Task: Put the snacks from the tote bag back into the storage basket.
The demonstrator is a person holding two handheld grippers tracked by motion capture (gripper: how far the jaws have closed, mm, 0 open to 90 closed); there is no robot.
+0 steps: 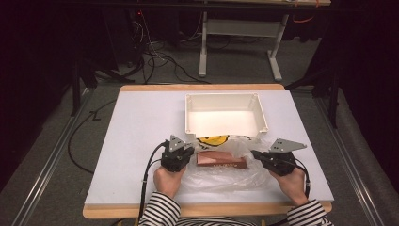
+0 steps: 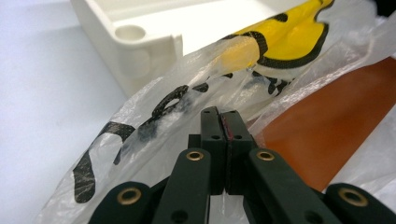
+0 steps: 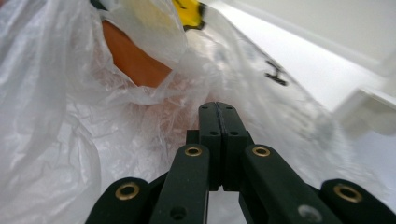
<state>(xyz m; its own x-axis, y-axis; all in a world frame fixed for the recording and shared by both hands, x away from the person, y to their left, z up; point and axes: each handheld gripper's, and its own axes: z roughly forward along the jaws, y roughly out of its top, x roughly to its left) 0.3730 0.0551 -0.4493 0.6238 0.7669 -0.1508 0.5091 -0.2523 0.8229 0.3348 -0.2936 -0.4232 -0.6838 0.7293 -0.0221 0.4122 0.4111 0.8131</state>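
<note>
Two grippers at work, one on each side of a crinkled clear plastic bag with a yellow-and-black print (image 1: 221,157), lying on the white counter (image 1: 141,141) just in front of an open white rectangular plastic box (image 1: 226,115). Inside the bag, a reddish-brown flat block (image 1: 221,160), seen through the film. Left gripper (image 1: 188,153) at the bag's left edge, right gripper (image 1: 256,154) at its right edge. Fingers (image 2: 219,135) of the left pressed together, with a thin red sliver between them and film right at the tips; fingers (image 3: 219,123) of the right likewise closed, film bunched at the tips. Probably pinching the bag on both sides, though the pinched film itself hard to make out.

Judged as an early stage: bag gripped and block enclosed, box holding nothing visible. Left to do, seemingly: lifting or opening, then moving toward the box.

From above, whole layout and striped sleeves (image 1: 160,212). From the left gripper view, box corner and print close up. From the right gripper view, wrinkles and block edge.
</note>
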